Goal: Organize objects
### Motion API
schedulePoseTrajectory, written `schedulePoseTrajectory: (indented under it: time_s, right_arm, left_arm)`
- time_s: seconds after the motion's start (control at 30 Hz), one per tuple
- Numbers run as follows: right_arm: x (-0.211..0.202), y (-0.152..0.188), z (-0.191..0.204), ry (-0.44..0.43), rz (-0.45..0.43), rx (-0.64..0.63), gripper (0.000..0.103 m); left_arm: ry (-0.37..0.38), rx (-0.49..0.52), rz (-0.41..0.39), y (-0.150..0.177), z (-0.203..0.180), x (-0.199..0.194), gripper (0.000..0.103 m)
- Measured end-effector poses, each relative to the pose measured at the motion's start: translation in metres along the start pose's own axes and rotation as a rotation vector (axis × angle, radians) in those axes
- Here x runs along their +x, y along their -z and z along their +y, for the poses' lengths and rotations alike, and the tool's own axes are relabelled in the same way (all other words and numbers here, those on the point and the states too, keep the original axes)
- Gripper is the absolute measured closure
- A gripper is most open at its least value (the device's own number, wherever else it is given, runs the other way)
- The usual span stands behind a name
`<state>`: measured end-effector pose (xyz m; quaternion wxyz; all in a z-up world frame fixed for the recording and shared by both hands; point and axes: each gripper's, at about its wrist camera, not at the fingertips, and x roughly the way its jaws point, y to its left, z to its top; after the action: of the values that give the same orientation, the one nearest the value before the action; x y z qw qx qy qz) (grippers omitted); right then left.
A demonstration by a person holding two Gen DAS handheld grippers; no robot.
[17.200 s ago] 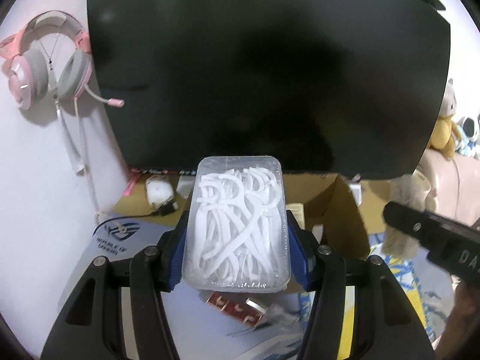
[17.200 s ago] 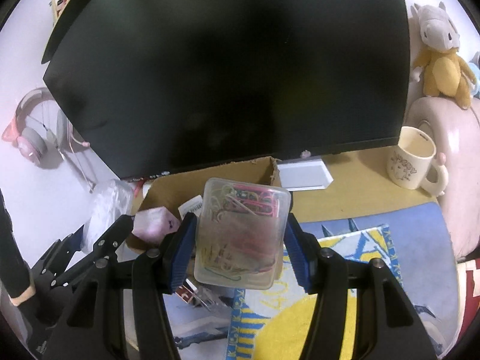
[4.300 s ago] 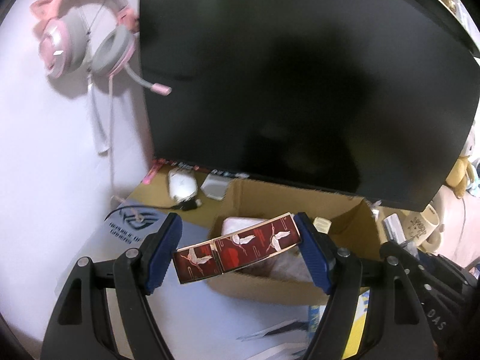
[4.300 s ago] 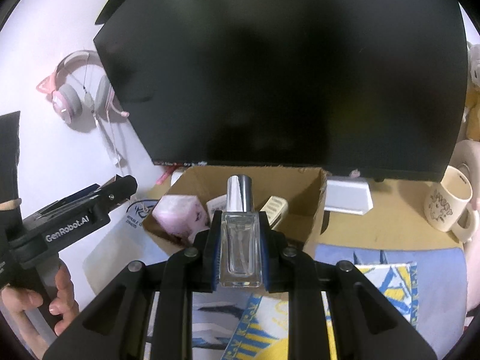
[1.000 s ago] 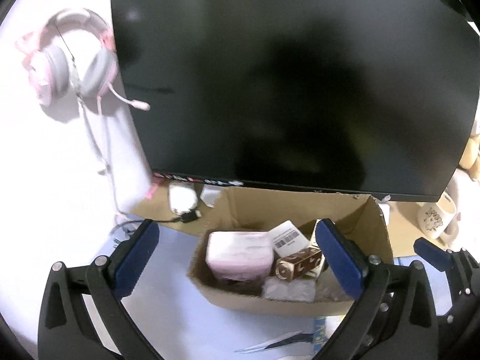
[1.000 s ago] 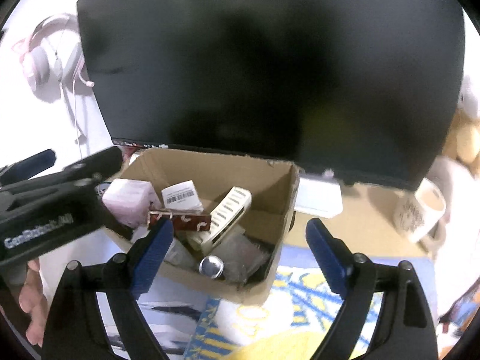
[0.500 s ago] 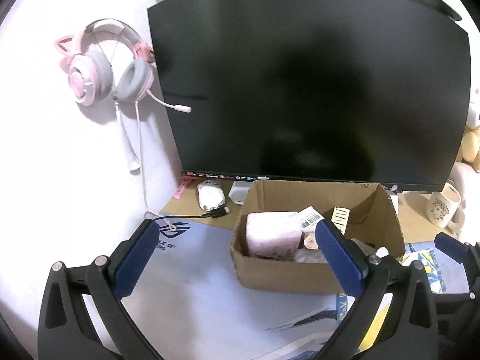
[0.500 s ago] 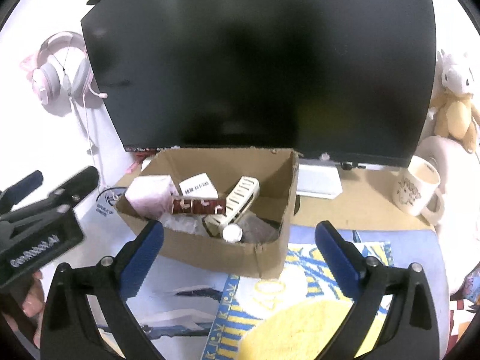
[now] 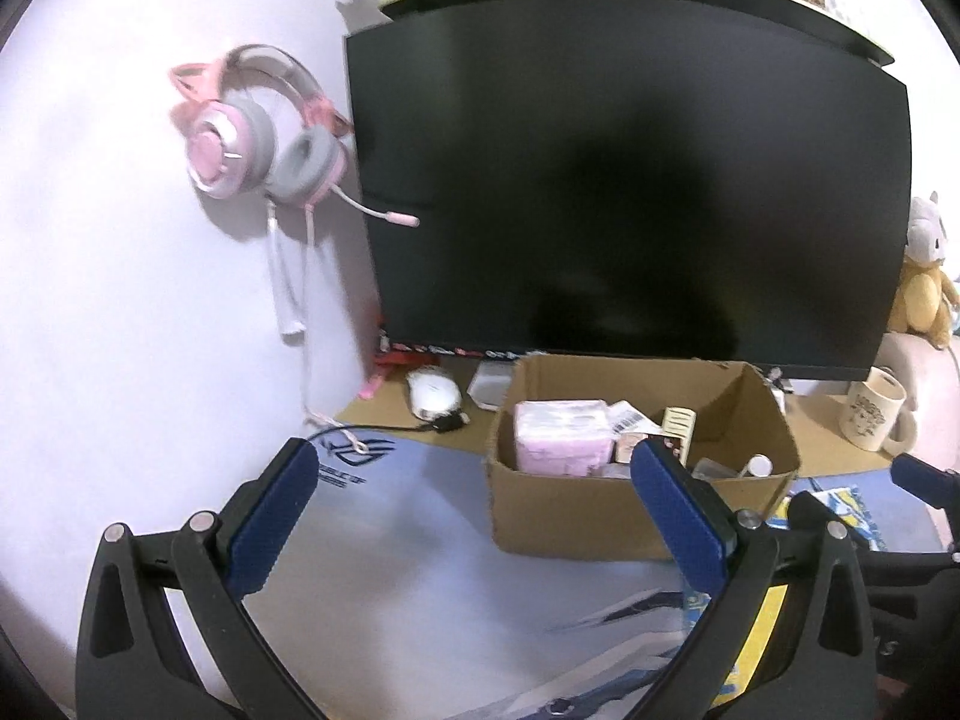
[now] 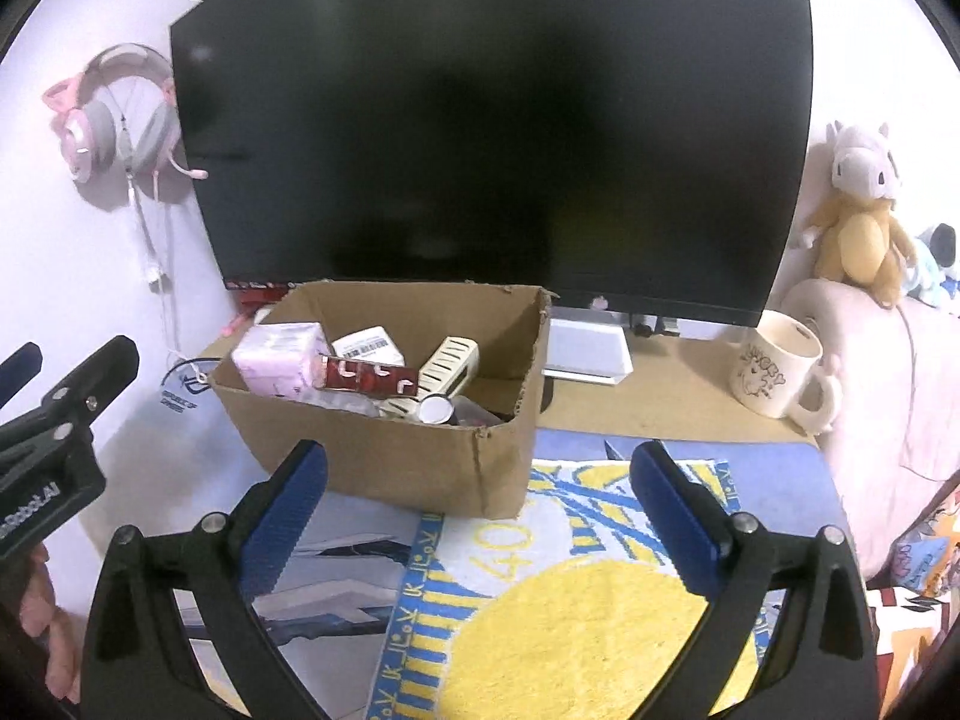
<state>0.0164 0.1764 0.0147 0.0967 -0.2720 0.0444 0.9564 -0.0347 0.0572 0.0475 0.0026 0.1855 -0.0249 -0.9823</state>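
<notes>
An open cardboard box (image 10: 390, 468) stands on the desk in front of the monitor; it also shows in the left wrist view (image 9: 576, 522). Inside lie a pink tissue pack (image 10: 279, 363), a red patterned box (image 10: 366, 381), a cream ribbed case (image 10: 447, 369), a bottle with a metal cap (image 10: 437, 409) and a barcode-labelled box (image 10: 367, 345). My right gripper (image 10: 477, 492) is open and empty, held back from the box's near wall. My left gripper (image 9: 474, 492) is open and empty, to the left of the box.
A large black monitor (image 10: 492, 120) stands behind the box. A pink headset (image 9: 258, 138) hangs on the left wall. A cream mug (image 10: 777, 363) and plush toy (image 10: 858, 216) are at the right. A white mouse (image 9: 432, 393) lies behind the box. A yellow-blue cloth (image 10: 570, 600) covers the near desk.
Both grippers have drawn back and up from the box, so it looks smaller and farther. Both stay open and empty.
</notes>
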Motion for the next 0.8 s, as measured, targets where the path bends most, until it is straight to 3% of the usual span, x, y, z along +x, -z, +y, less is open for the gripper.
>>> schedulePoseTrajectory:
  time_s: [0.2, 0.4, 0.63, 0.8]
  right_arm:
    - [0.0, 0.005, 0.001, -0.013, 0.005, -0.006, 0.0]
    - [0.002, 0.011, -0.006, -0.106, 0.013, 0.028, 0.0]
    - [0.007, 0.018, -0.012, -0.09, 0.015, 0.038, 0.0]
    - [0.013, 0.018, -0.01, -0.048, 0.021, 0.027, 0.0]
  left_arm:
    - [-0.015, -0.042, 0.022, 0.008, 0.022, 0.001, 0.0]
    - [-0.033, -0.051, 0.002, 0.021, 0.028, 0.001, 0.0]
    - [-0.046, -0.014, 0.016, 0.031, 0.021, 0.009, 0.0]
    - [-0.02, -0.053, 0.045, 0.031, 0.03, 0.016, 0.0]
